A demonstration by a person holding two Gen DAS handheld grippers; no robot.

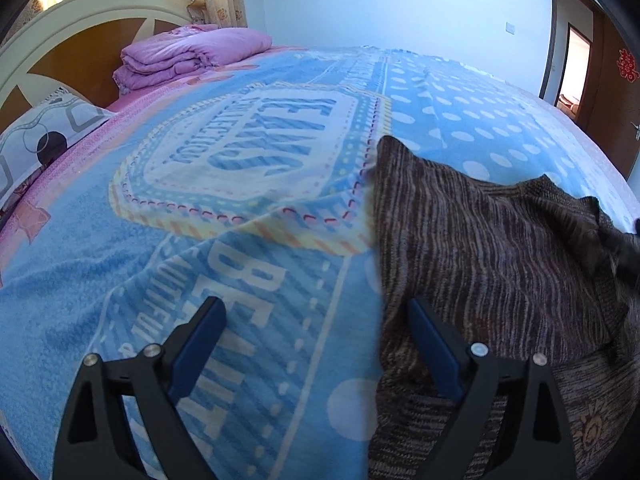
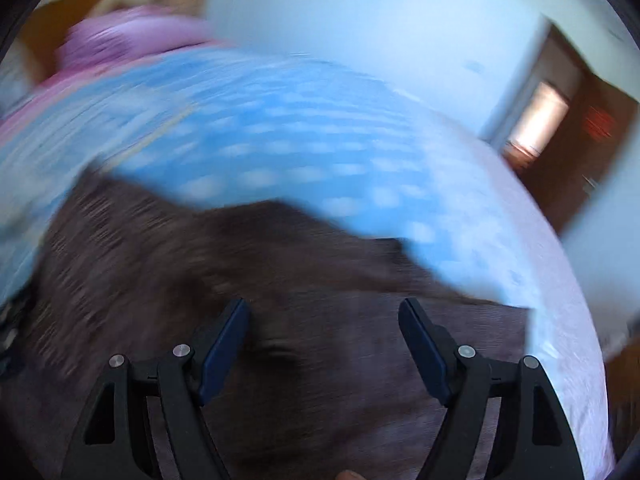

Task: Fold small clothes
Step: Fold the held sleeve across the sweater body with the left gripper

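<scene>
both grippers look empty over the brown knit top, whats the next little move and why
Probably bring the left hand-held gripper down onto the near edge of the brown knit top and close on it. Its jaws stand wide open with nothing between them, straddling that edge on the blue blanket. The top lies rumpled, not yet folded. The right hand-held gripper is open too, above the same cloth, though its view is blurred.

The right wrist view is smeared throughout, so the brown knit garment point(image 2: 240, 280) shows no weave there, while the left wrist view cuts it off at the right and bottom edges.
</scene>
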